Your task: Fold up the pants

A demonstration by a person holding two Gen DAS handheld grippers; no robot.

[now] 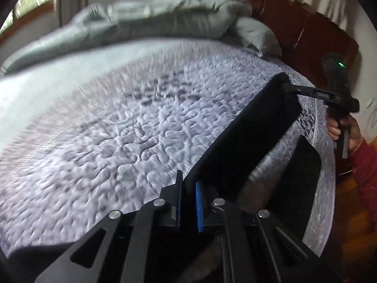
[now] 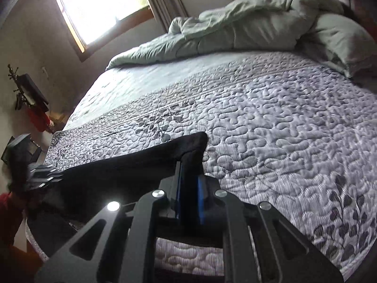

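The black pants [image 1: 254,129] hang stretched in a band above the bed, between my two grippers. In the left wrist view my left gripper [image 1: 188,188] is shut on one end, with dark cloth between its blue pads. The band runs up and right to my right gripper [image 1: 292,88], which a hand [image 1: 334,129] in a red sleeve holds. A second black flap [image 1: 304,165] droops below the band. In the right wrist view my right gripper [image 2: 189,176] is shut on a corner of the pants [image 2: 132,167]. The left gripper [image 2: 44,174] clamps the far end at the left edge.
A grey quilted bedspread [image 2: 282,129] with a leaf print covers the bed below the pants. A rumpled pale green duvet [image 2: 259,23] and a pillow [image 1: 256,35] are piled against the dark wooden headboard [image 1: 294,18]. A bright window [image 2: 101,4] is at the far left.
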